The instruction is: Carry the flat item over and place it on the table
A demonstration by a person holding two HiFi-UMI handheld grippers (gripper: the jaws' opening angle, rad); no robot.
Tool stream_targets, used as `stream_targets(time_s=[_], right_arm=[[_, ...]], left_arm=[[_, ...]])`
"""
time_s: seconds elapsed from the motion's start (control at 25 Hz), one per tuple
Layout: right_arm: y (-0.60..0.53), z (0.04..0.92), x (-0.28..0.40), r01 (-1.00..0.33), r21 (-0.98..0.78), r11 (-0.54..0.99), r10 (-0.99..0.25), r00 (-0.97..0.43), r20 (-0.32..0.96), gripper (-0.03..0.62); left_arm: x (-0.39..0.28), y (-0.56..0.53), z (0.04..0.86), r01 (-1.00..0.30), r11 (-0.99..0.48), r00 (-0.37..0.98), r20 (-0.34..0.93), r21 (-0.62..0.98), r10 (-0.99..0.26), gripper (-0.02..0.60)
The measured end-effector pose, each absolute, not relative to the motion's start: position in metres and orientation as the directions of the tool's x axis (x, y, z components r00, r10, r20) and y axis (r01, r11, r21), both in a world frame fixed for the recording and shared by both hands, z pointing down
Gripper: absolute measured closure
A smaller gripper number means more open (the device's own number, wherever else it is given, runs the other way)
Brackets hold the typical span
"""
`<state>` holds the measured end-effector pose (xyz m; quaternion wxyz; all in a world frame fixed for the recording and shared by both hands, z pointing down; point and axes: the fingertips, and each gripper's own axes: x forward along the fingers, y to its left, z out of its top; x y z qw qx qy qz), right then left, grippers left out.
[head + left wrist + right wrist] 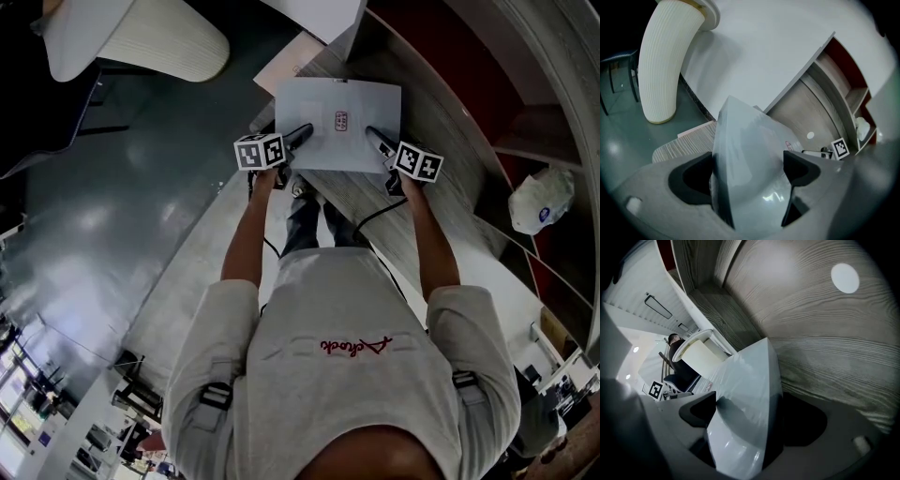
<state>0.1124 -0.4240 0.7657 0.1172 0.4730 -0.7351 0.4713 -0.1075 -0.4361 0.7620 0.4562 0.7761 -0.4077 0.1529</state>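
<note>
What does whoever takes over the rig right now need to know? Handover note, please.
Left gripper: shut on the packet's left edge.
Right gripper: shut on its right edge.
Packet: flat, pale, held level between both grippers over the wood-grain table. I cannot tell whether it touches the table.
Done: the packet is gripped and over the table.
Left: probably lower it flat, open both grippers, then pull back.

I read the flat pale-grey packet (339, 112) as smooth, glossy plastic film catching highlights; the curved grey table (436, 117) as matt wood grain; the white ribbed pedestal (663, 61) as matt, finely grooved; the dark floor (103, 206) as polished, reflective.
</note>
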Motion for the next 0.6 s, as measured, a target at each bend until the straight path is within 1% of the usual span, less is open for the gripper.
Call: stream_targets(time_s=[0.16,0.28,0.4,0.52,0.6], right_arm=[[-0.423,0.759,0.113,-0.822,-0.553,0.137,-0.593,-0.516,0.618,0.155],[-0.424,0.745,0.120,-0.848,-0.502,0.169,-0.626,-0.486,0.610,0.157],[-0.426,0.721,0.131,-0.862,-0.468,0.194,-0.681,-0.462,0.568,0.168],[-0.418,0.694,0.129,-0.876,-0.408,0.258,-0.706,-0.459,0.540,0.191],[-0.411,0.680,0.124,-0.881,-0.368,0.296,-0.717,-0.460,0.525,0.222]], left_arm=[[-0.107,-0.433,0.757,-0.759,-0.278,0.640,0.593,0.589,-0.490,0.081],[-0.117,-0.429,0.748,-0.787,-0.326,0.610,0.579,0.525,-0.541,0.081],[-0.128,-0.418,0.739,-0.811,-0.351,0.582,0.582,0.469,-0.567,0.081],[-0.140,-0.406,0.722,-0.828,-0.372,0.559,0.567,0.419,-0.605,0.081],[-0.146,-0.403,0.703,-0.834,-0.379,0.548,0.526,0.400,-0.651,0.084]])
